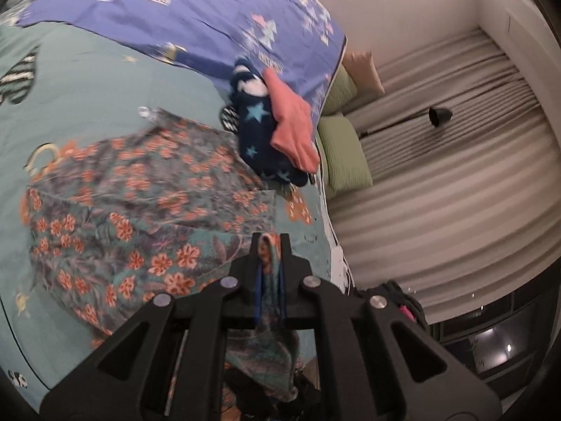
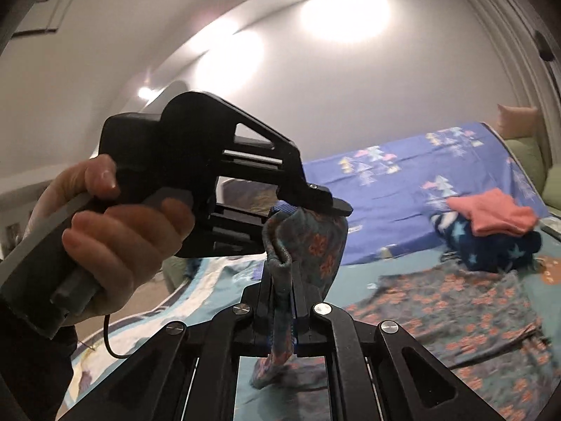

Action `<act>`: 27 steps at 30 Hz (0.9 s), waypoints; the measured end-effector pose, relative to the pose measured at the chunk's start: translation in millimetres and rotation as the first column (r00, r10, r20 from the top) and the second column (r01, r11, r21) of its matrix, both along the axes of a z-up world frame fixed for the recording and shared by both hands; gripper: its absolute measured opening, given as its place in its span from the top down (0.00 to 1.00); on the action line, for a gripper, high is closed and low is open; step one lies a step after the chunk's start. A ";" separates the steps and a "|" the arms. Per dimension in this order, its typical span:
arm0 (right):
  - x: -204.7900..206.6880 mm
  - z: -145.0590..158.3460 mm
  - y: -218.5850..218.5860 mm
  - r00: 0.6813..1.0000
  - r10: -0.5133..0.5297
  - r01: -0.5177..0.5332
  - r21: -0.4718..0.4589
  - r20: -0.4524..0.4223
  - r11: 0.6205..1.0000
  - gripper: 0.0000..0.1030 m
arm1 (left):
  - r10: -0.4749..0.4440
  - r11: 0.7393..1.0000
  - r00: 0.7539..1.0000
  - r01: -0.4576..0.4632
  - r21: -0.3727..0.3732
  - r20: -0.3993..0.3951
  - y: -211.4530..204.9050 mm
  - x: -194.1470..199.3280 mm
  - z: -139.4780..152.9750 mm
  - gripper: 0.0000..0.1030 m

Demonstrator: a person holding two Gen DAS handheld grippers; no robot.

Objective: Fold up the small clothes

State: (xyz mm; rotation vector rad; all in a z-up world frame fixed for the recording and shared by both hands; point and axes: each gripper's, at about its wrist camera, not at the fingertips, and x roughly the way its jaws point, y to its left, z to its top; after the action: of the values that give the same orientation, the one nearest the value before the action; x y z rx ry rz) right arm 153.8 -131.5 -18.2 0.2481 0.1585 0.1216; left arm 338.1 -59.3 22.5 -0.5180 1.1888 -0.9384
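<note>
While clamped, floral garment (image 1: 269,273) between jaws

**Bed spread with clothes and covers**

The bed (image 1: 87,80) carries a teal sheet printed with scattered figures. A floral garment (image 1: 133,203) lies spread flat across its near part, grey-green with orange flowers; one edge of it is lifted off the sheet. On the far side lies a blue cover (image 1: 210,17) with small pale motifs. At the edge of that cover sits a navy star-print piece (image 1: 256,129), bunched, with a folded coral piece (image 1: 292,122) on top of it. Green pillows (image 1: 345,154) lie at the bed's right end.
</note>
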 end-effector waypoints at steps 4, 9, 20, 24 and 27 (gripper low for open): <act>3.0 6.1 -41.0 0.999 -0.039 0.039 0.034 -0.003 0.999 0.95 | -0.053 0.999 0.998 0.053 0.010 0.018 -48.3 6.8 9.1 0.94; 18.0 13.6 -86.3 0.999 -0.054 0.054 0.043 -0.003 0.998 0.95 | -0.087 0.996 0.996 0.088 -0.007 0.034 -100.3 15.9 20.5 0.93; 34.4 1.7 -173.2 0.995 -0.067 0.075 0.125 -0.072 0.989 0.95 | -0.090 0.994 0.996 0.090 -0.055 -0.006 -179.8 35.2 7.1 0.92; 41.9 -21.0 -204.1 0.986 -0.075 0.103 0.191 -0.147 0.976 0.95 | -0.087 0.996 0.994 0.084 -0.043 -0.073 -201.3 44.5 -24.2 0.92; 48.3 -42.1 -221.6 0.975 -0.074 0.121 0.225 -0.208 0.967 0.95 | -0.092 0.996 0.987 0.089 -0.025 -0.131 -215.1 48.5 -54.4 0.92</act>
State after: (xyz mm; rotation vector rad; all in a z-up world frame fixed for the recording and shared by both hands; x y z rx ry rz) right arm 202.1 -353.1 -60.3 0.5066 0.3302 0.0162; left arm 386.6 -274.4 -31.9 -0.5523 1.3326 -1.0060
